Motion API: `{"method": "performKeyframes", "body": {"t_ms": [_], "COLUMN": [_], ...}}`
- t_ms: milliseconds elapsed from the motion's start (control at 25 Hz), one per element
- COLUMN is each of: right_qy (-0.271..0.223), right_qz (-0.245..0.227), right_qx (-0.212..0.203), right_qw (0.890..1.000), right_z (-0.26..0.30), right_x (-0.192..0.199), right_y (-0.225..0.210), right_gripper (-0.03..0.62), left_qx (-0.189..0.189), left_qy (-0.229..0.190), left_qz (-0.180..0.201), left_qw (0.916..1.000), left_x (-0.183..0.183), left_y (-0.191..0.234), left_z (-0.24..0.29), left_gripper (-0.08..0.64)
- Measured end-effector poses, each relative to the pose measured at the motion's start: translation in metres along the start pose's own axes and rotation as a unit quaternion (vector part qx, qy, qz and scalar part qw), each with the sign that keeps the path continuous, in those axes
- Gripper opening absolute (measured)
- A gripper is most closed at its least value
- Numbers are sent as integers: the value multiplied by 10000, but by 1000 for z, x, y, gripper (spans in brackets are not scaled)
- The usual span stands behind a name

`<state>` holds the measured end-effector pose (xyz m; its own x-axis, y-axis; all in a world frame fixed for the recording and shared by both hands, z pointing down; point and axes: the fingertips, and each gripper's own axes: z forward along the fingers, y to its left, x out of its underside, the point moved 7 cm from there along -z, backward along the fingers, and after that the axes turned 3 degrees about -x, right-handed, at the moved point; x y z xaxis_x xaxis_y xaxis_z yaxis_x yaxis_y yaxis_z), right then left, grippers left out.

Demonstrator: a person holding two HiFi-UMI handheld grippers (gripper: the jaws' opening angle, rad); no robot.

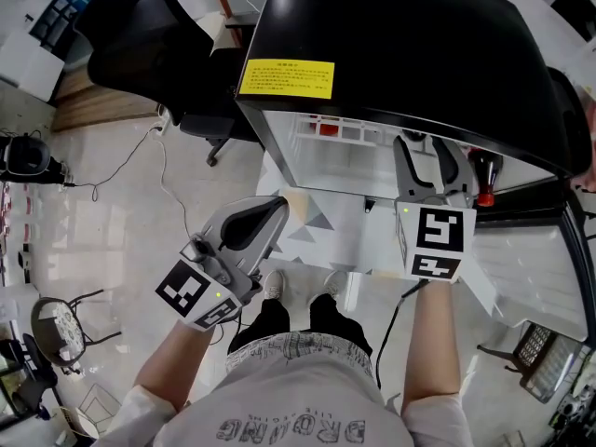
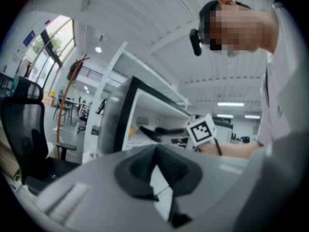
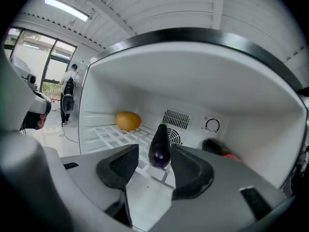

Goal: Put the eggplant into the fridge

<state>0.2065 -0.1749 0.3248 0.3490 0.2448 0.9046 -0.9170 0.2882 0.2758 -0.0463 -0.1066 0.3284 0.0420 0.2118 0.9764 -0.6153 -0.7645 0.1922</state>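
Note:
The dark purple eggplant [image 3: 160,146] is inside the white fridge [image 3: 251,129], with its green stem pointing at the back wall. My right gripper [image 3: 154,154] is open around it. The eggplant lies close to the right finger [image 3: 190,170] and clear of the left one. I cannot tell whether it rests on the wire shelf [image 3: 113,137]. In the head view the right gripper [image 1: 430,156] reaches under the fridge's black top [image 1: 400,45], which hides the eggplant. My left gripper [image 1: 277,205] hangs shut and empty outside, at the fridge's lower left.
An orange-yellow round fruit [image 3: 128,121] sits at the shelf's back left, and a dark item with red [image 3: 227,153] at the back right. A red bottle [image 1: 484,194] stands by the open door. A black office chair [image 1: 140,35] and floor cables [image 1: 158,170] are on the left.

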Motion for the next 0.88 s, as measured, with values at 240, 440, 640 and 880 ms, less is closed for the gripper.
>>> {"method": "performKeyframes", "body": {"t_ms": [240,440,640,880], "right_qy": [-211,-357,-500,-488], "right_qz": [62,110,207,294], "right_qx": [91,168,201,189], "right_qw": [9997,9992,9983,9982], "right_z": [-24,-48,-70,-92], "right_x": [0,-1,-4,4], "right_y": [9,19,34,58], "right_gripper": [174,119,70,34], "left_qx": [166,326,457,630], "left_qy": [-2,4,-6,-50], "left_qz": [69,151,207,216], "left_qw": [9998,9994,9987,9978], "left_x": [-2,-5,-9,-13], "left_y": [-5,-9,-11,-11], "left_z": [-6,-12,-20,-31], "left_gripper": [8,8,8,8]}}
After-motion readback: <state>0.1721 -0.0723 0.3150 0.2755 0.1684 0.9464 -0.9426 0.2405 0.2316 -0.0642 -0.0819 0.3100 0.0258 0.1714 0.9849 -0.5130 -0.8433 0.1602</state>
